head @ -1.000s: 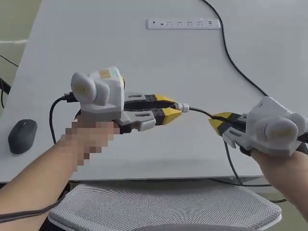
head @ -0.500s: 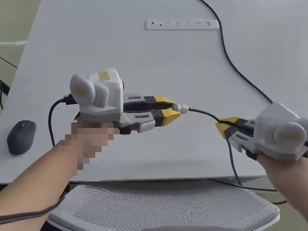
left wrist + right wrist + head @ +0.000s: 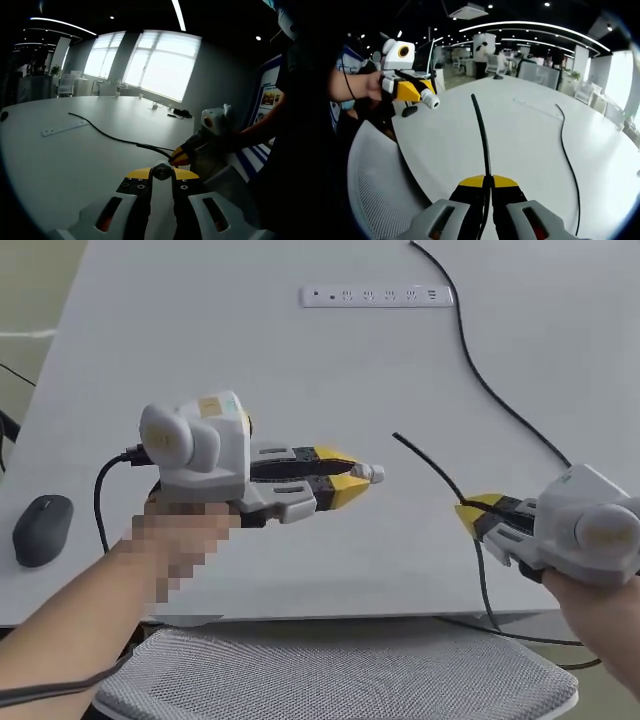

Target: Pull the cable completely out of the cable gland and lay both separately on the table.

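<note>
In the head view you hold the left gripper [image 3: 352, 478] over the near part of the smooth white desk [image 3: 250, 360]. Its yellow-tipped fingers are clamped on the cable gland [image 3: 370, 473], a small pale plastic barrel poking out past the tips. Your right gripper [image 3: 470, 512] is well apart to the right, by the desk's near edge, with its fingers pinched on the cable [image 3: 425, 457], which is thin, black and round. The cable's free end stands in the air between the two grippers, clear of the gland, and the rest hangs down past the desk edge. Neither piece lies on the desk yet.

A long white power strip [image 3: 375, 296] lies at the far side. A second black lead [image 3: 480, 375] snakes from beside it toward your right gripper. A dark mouse [image 3: 42, 528] sits near the left edge, and a grey mesh chair seat [image 3: 340, 670] shows below the near edge. The broad stretch of desk between the strip and the grippers is open.

In the left gripper view the gland's round end [image 3: 161, 171] sits squeezed between the two yellow tips. Beyond it is your right gripper [image 3: 179, 156], with a short stiff stretch of cable [image 3: 156, 148] sticking out of it.

In the right gripper view the cable [image 3: 482, 135] rises from between the closed fingers in a slight bend and ends in mid-air. The left gripper [image 3: 420, 94] is at upper left, with the gland's [image 3: 431, 100] rounded white tip aimed toward the cable. The second lead [image 3: 567, 150] lies curved on the desk at right, and the chair mesh [image 3: 380, 185] is at left.
</note>
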Motion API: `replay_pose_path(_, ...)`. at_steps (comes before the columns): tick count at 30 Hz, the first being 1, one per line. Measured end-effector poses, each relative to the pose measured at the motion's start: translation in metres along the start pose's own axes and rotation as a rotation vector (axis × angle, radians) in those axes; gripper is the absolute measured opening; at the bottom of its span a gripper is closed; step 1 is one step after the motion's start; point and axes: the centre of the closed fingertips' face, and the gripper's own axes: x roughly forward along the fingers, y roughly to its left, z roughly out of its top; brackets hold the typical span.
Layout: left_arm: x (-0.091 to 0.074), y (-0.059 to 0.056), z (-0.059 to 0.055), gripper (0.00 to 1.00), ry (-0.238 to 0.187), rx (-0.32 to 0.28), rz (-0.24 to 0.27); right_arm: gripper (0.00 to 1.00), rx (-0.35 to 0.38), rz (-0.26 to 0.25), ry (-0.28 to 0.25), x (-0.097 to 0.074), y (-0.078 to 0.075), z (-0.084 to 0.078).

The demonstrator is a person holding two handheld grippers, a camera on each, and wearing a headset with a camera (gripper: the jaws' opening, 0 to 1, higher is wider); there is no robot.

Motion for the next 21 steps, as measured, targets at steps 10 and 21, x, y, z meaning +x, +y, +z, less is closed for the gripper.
replay_pose_path(10,0.005,-0.003,0.0,0.15,0.002,0.001,-0.009,0.0,0.003,0.002,-0.006,-0.002,-0.002,0.004)
replay_pose_path(21,0.006,-0.001,-0.007,0.15,-0.001,0.006,-0.001,0.0,-0.03,0.0,-0.01,-0.001,-0.006,0.022)
